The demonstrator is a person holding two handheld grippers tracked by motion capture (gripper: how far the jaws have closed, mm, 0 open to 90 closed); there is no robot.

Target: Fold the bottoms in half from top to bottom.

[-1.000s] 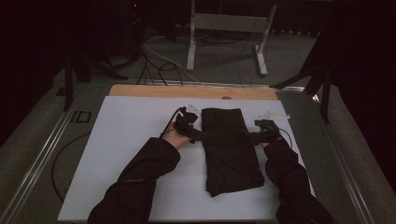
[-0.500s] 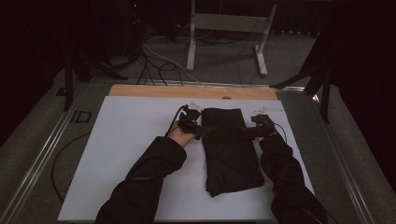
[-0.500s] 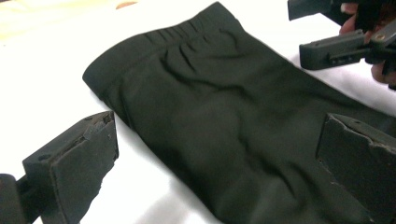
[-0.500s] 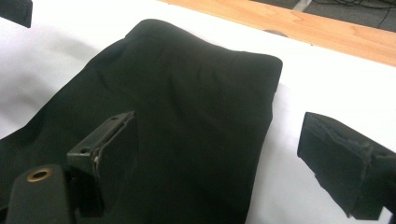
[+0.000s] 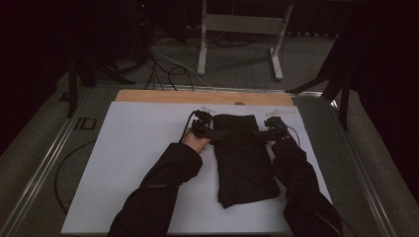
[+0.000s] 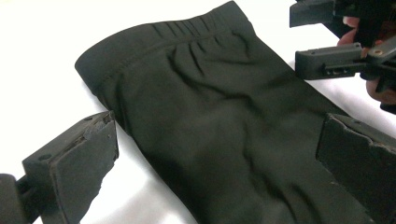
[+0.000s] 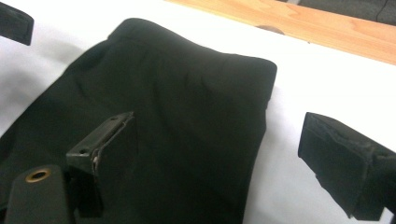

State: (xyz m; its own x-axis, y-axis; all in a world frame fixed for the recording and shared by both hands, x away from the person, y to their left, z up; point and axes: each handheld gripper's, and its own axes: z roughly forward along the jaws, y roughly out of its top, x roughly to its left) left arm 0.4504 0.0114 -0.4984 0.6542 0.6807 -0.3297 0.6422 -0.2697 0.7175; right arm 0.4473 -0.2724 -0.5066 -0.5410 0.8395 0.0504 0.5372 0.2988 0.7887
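Clearly folded lengthwise, the black trousers [image 5: 244, 158] lie on the white tabletop [image 5: 128, 163], toward its right half, with the gathered waistband [image 6: 187, 35] at the far end near the wooden edge strip [image 5: 197, 97]. Their long axis runs from the person's side toward the far edge, leaning a little so the near end drifts rightward; the waistband points away from the person.

Both tools sit at that far end, one on each flank. The left tool [image 6: 219, 154] has its jaws spread wide, straddling the cloth's left edge just below the waistband and gripping nothing. The right tool [image 7: 224, 158] is likewise agape, one jaw over the fabric and the other over bare tabletop beside the right corner, also empty.

To do the grasp well, I judge each tool should slide its lower jaw under the edge so it catches every layer, bite at matching points near the two corners, and close together, so the fold lifts evenly rather than skewing.
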